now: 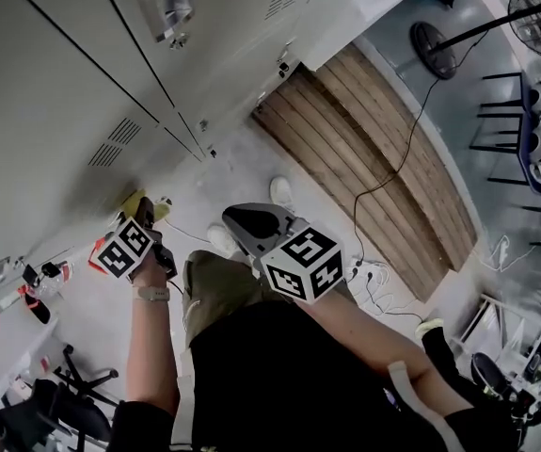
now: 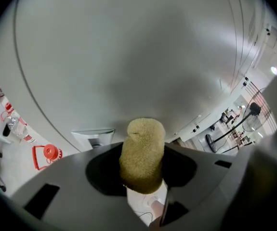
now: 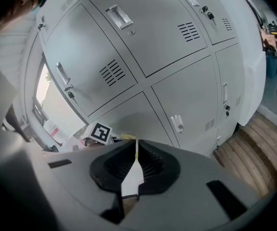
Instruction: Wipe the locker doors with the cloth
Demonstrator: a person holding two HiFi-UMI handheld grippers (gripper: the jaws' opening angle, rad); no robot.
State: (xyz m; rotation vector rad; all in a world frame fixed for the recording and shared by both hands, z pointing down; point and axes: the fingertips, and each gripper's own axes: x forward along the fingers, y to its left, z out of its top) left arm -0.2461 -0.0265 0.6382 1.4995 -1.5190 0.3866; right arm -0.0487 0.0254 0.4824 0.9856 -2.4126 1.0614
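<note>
Wiping looks under way: the left tongs [image 2: 142,165] clench the one yellow cloth [image 2: 142,141] close to a lower locker door [image 2: 128,57] (contact unclear). The right tongs [image 3: 136,160], clenched on nothing, hang apart. Some six doors show; none looks visibly finished.

The fuzzy tan-yellow cloth [image 2: 142,155], bunched into an upright roll, stood at lower centre of the left gripper view, while pale grey locker doors [image 3: 143,37], all shut, with louvred vents and recessed handles, filled the right gripper view's upper part.
</note>
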